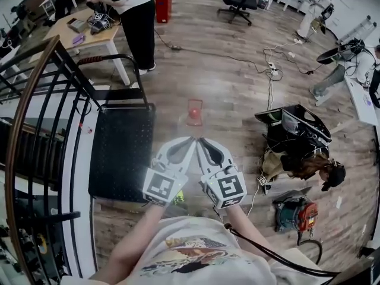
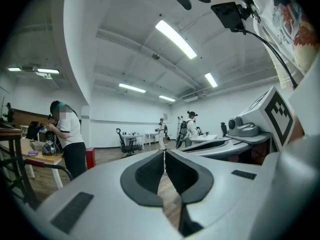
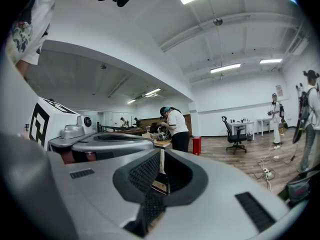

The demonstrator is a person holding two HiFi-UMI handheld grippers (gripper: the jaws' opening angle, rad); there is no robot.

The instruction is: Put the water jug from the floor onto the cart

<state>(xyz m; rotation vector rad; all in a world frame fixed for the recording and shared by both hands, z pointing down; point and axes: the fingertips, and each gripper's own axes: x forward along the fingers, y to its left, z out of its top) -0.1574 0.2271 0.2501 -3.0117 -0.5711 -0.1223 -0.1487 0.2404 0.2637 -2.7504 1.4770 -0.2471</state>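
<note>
In the head view, the left tongs and the right tongs are held out side by side in front of the person, and their tips almost touch each other. Both are pressed together and pinch nothing. The water jug stands on the wooden floor a little way past the tips. It looks see-through, with a red part on top, but it is blurry, so I cannot tell if the red part is a cap or a handle. The black cart is just to the left of the jug, and its flat top is bare. Far off, a person stands by a counter. In the left gripper view, the left tongs are closed with only a thin crack between the 2 dark pads. They point level across the room, so the jug does not show here. In the right gripper view, the right tongs are closed too, with nothing in them, and again there is no jug to see. I think the jug will be heavy if it is full, and its smooth round sides may be slippery. The best place to grab is likely up at the red top or the neck, maybe with 1 of the tongs on each side.
</note>
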